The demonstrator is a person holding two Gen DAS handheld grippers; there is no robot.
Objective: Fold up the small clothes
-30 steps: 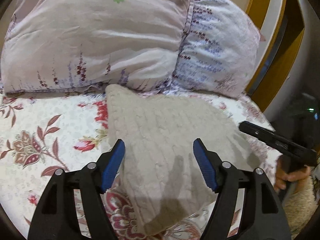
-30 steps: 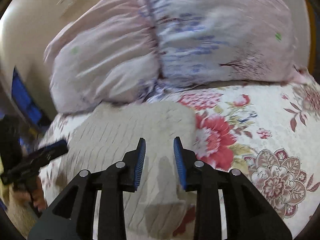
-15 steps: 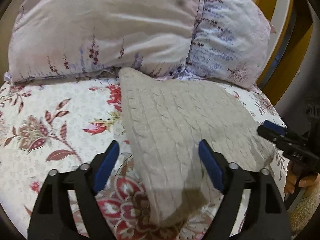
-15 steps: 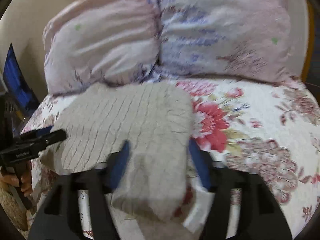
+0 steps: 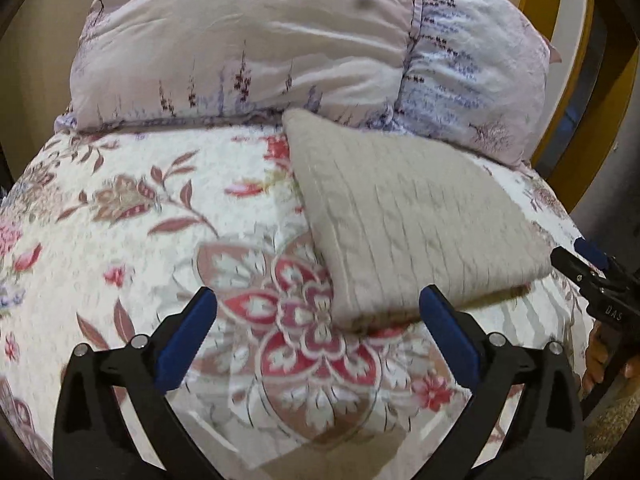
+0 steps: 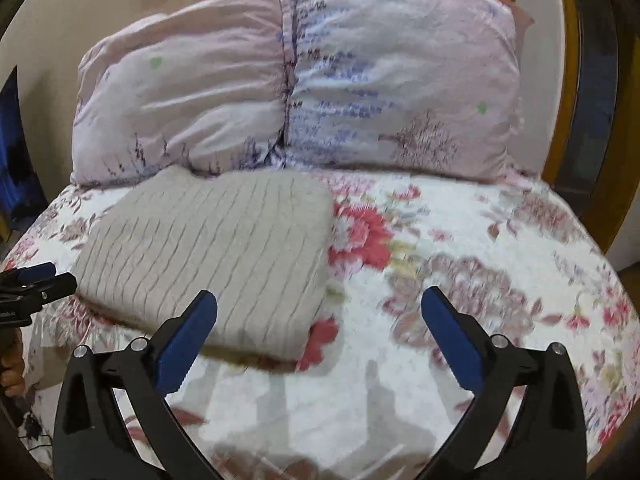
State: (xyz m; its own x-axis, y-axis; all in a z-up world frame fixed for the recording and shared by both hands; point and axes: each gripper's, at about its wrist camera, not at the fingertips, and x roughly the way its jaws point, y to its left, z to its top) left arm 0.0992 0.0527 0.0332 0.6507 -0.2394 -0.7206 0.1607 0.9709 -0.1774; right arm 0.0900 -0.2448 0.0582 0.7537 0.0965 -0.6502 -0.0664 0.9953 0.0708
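A beige cable-knit garment (image 5: 404,216) lies folded into a thick rectangle on the floral bedspread (image 5: 152,240), its far corner touching the pillows. It also shows in the right wrist view (image 6: 216,248). My left gripper (image 5: 316,320) is open and empty, held above the bed in front of the garment's near edge. My right gripper (image 6: 318,320) is open and empty, held just beyond the garment's near right corner. Each gripper shows at the edge of the other's view: the right one (image 5: 592,276), the left one (image 6: 32,280).
Two pale floral pillows (image 5: 248,44) (image 6: 400,84) stand against the headboard behind the garment. A yellow wooden frame (image 5: 560,12) rises at the right. The floral bedspread (image 6: 480,264) stretches out to the right of the garment.
My right gripper opened from nearly shut and let the garment go. Both grippers drew back toward me. The garment went from a long spread piece to a compact folded rectangle.
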